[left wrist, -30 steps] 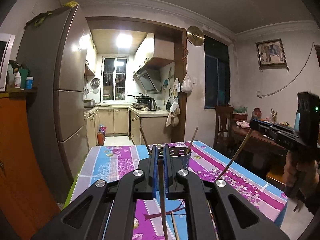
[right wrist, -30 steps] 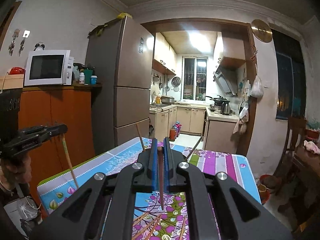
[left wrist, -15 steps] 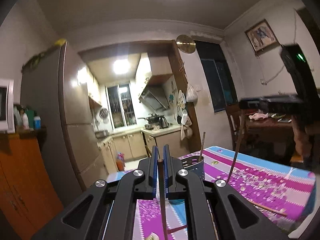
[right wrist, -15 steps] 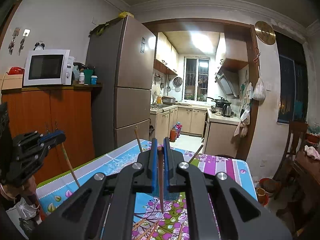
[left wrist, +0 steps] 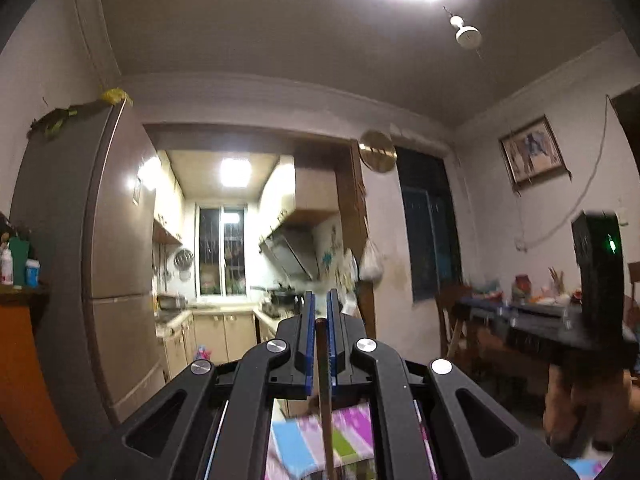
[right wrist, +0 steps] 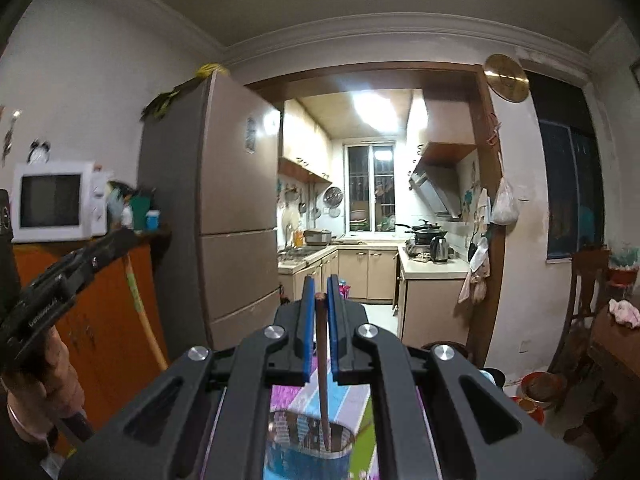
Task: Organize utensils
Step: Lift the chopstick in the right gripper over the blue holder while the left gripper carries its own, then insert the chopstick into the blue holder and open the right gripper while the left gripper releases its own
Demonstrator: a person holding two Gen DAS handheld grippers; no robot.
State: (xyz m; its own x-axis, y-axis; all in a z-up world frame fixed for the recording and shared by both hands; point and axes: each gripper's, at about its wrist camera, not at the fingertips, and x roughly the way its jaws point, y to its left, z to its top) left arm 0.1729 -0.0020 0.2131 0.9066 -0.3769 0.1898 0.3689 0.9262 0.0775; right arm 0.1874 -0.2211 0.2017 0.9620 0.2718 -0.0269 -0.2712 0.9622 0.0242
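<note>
My left gripper (left wrist: 320, 312) is shut on a wooden chopstick (left wrist: 325, 400) that hangs down between the blue pads, raised high over the colourful tablecloth (left wrist: 352, 428). My right gripper (right wrist: 319, 296) is shut on a darker chopstick (right wrist: 322, 380) whose lower end reaches into the perforated metal utensil holder (right wrist: 306, 436) right below it. The left gripper and its chopstick (right wrist: 140, 312) also show at the left of the right wrist view. The right gripper's body (left wrist: 560, 320) shows at the right of the left wrist view.
A tall fridge (right wrist: 236, 216) and an orange cabinet (right wrist: 104, 320) with a microwave (right wrist: 52, 200) stand on the left. A doorway leads to the kitchen (right wrist: 376, 216). A wooden chair (right wrist: 584, 304) and a cluttered side table (left wrist: 520, 312) stand on the right.
Both grippers have tilted up and risen, so less table shows. The right chopstick now stands with its tip in the holder. The left gripper still holds its chopstick aloft.
</note>
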